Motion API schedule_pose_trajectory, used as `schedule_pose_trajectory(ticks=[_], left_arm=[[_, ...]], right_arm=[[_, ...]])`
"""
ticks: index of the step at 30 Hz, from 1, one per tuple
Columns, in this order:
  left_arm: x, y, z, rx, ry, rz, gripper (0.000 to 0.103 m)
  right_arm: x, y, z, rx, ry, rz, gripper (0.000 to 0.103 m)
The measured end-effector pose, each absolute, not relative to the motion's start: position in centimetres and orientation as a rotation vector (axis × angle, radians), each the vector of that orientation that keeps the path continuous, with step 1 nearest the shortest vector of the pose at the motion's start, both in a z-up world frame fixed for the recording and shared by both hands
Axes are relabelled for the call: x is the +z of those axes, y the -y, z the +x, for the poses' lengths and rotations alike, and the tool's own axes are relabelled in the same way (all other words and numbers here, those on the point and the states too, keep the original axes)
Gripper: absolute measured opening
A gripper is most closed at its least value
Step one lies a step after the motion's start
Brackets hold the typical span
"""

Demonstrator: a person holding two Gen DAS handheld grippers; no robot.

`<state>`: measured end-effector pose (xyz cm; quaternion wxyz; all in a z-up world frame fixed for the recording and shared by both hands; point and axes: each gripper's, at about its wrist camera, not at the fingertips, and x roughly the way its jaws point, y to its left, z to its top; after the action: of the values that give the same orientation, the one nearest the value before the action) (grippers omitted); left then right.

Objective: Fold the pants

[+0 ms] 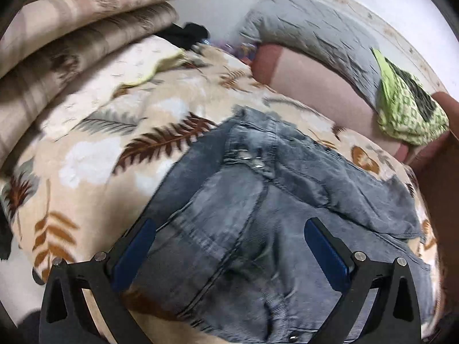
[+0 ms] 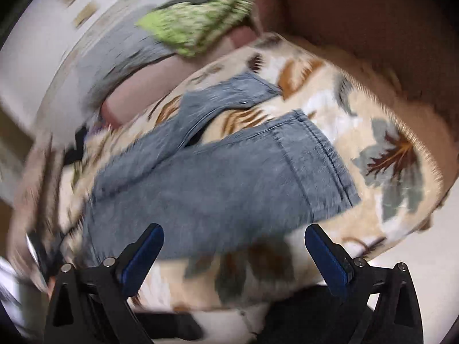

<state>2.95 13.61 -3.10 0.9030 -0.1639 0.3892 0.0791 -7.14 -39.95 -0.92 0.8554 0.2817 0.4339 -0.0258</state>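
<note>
I am looking at the jeans [image 1: 258, 200] lying spread on the leaf-print blanket [image 1: 94, 154] on the bed. They are looking like soft, fairly heavy, grippy denim; I am judging the waistband and hems [image 2: 315, 154] the firmest holds. Left tool [image 1: 229, 246] and right tool [image 2: 233, 253] are both gaping wide, holding nothing.

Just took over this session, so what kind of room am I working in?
Most likely a bedroom: the jeans lie on a leaf-print fleece blanket, with a grey pillow behind them and folded bedding stacked to one side.
</note>
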Motion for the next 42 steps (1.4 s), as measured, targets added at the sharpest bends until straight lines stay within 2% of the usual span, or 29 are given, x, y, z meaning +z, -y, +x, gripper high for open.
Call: schedule_pose_trajectory(ticks=[4, 8, 16, 17, 18, 19, 20, 21, 22, 24, 27, 28, 29, 30, 31, 32, 33, 35, 38, 42], left_arm=[[-1.5, -13.6, 7.5, 0.099, -0.858, -0.305, 0.103], [-1.4, -15.2, 12.5, 0.113, -0.892, -0.357, 0.103], [-6.2, -17.6, 20.0, 0.164, -1.055, -0.495, 0.103], [-7.0, -17.4, 20.6, 0.161, -1.077, -0.484, 0.1], [-7.3, -17.2, 20.7, 0.159, -1.071, -0.47, 0.094], [-7.4, -16.9, 20.8, 0.158, -1.07, -0.453, 0.064], [-7.6, -16.4, 21.1, 0.174, -1.089, -0.41, 0.034], [-7.4, -16.1, 21.2, 0.178, -1.096, -0.38, 0.033], [-7.1, -15.9, 21.2, 0.174, -1.089, -0.368, 0.021], [-5.8, -15.9, 21.1, 0.187, -1.061, -0.324, 0.017], [-3.8, -15.6, 20.6, 0.195, -1.0, -0.261, 0.017], [-4.1, -15.4, 20.6, 0.193, -1.009, -0.245, 0.02], [-4.8, -15.2, 20.8, 0.195, -1.038, -0.214, 0.024], [-5.7, -15.2, 21.2, 0.195, -1.077, -0.186, 0.03], [-6.3, -15.4, 21.7, 0.193, -1.106, -0.18, 0.042], [-6.3, -15.8, 21.7, 0.194, -1.106, -0.191, 0.051], [-5.8, -16.2, 21.7, 0.195, -1.083, -0.21, 0.056], [-4.4, -17.3, 22.1, 0.204, -1.009, -0.252, 0.081], [-2.5, -18.1, 24.1, 0.165, -0.917, -0.304, 0.085], [-3.6, -17.7, 28.9, 0.115, -0.968, -0.295, 0.085]], right_arm=[[-1.4, 45.0, -0.6, -0.03, -0.884, 0.822, 0.1], [-1.9, 47.4, 8.0, -0.017, -0.918, 0.872, 0.1], [-7.1, 51.3, 17.5, -0.173, -0.997, 0.974, 0.1], [-7.4, 51.1, 18.0, -0.18, -1.007, 0.953, 0.099], [-7.4, 50.9, 18.4, -0.189, -1.003, 0.922, 0.09], [-7.2, 50.6, 18.9, -0.206, -1.017, 0.874, 0.08], [-6.9, 50.2, 19.3, -0.209, -1.035, 0.824, 0.046], [-6.8, 50.0, 19.7, -0.205, -1.052, 0.794, 0.018], [-6.8, 49.8, 19.9, -0.19, -1.069, 0.789, 0.018], [-5.3, 49.3, 19.6, -0.192, -1.053, 0.72, 0.018], [-2.5, 48.8, 17.8, -0.211, -0.997, 0.616, 0.018], [-2.3, 48.4, 17.3, -0.227, -1.001, 0.561, 0.019], [-2.8, 48.0, 16.9, -0.238, -1.034, 0.513, 0.025], [-4.4, 48.0, 16.9, -0.242, -1.112, 0.493, 0.038], [-5.6, 48.1, 17.1, -0.247, -1.171, 0.483, 0.046], [-6.4, 48.3, 17.1, -0.241, -1.199, 0.472, 0.054], [-6.0, 48.5, 16.8, -0.229, -1.149, 0.469, 0.067], [-4.1, 49.4, 16.8, -0.277, -1.063, 0.466, 0.071], [-1.2, 50.7, 18.9, -0.213, -0.944, 0.539, 0.078], [-0.9, 50.0, 24.3, -0.118, -0.955, 0.525, 0.078]])
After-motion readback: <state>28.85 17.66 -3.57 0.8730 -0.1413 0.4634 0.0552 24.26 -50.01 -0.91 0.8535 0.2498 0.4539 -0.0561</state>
